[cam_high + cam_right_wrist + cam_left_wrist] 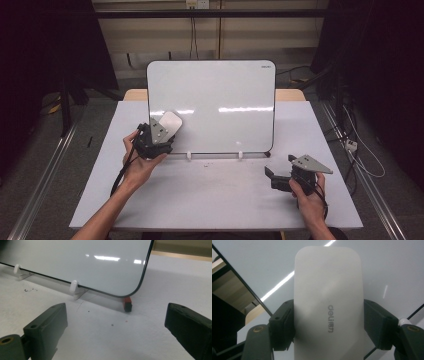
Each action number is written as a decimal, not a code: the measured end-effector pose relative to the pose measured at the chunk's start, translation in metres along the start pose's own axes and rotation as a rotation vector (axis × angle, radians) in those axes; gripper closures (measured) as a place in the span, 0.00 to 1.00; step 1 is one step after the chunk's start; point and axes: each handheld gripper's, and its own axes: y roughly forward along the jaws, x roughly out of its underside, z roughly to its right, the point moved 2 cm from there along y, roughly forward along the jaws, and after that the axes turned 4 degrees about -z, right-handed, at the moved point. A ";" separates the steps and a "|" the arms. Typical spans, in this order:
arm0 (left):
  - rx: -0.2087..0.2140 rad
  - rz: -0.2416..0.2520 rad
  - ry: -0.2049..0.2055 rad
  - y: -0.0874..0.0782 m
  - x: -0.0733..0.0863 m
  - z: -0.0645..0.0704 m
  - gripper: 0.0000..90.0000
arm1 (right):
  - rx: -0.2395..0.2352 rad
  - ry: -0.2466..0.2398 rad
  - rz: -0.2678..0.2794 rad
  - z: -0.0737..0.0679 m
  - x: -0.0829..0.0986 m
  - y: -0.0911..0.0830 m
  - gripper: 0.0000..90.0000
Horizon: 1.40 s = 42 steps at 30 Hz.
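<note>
Left tongs point(161, 131) clamped on white eraser point(328, 302), jaws on its long sides; eraser flat against whiteboard point(220, 90), lower left area. Board propped upright near counter point(210, 200) far edge, on white clips point(74, 287). Right tongs point(272, 177) apart, holding nothing, low over counter near right front corner. Small red-black block point(127, 303) under board's right corner.

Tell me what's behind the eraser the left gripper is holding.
The whiteboard stands right behind the eraser, which the left gripper clamps by its sides. The eraser hides the board surface behind it, so any contact or marks there cannot be seen.
</note>
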 end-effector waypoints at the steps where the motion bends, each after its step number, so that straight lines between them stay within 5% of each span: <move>1: 0.002 -0.003 0.007 0.001 0.000 0.001 0.35 | 0.001 0.001 0.000 0.000 0.000 0.000 0.05; 29: -0.011 -0.015 0.010 0.008 0.002 0.005 0.32 | -0.009 0.004 -0.002 0.002 0.001 0.000 0.05; 37: 0.053 -0.007 -0.019 0.007 0.003 0.006 0.13 | -0.001 0.003 -0.002 0.002 0.000 0.000 0.05; 42: 0.110 0.013 -0.085 0.001 0.002 0.002 0.07 | -0.001 0.003 -0.002 0.000 0.000 0.001 0.05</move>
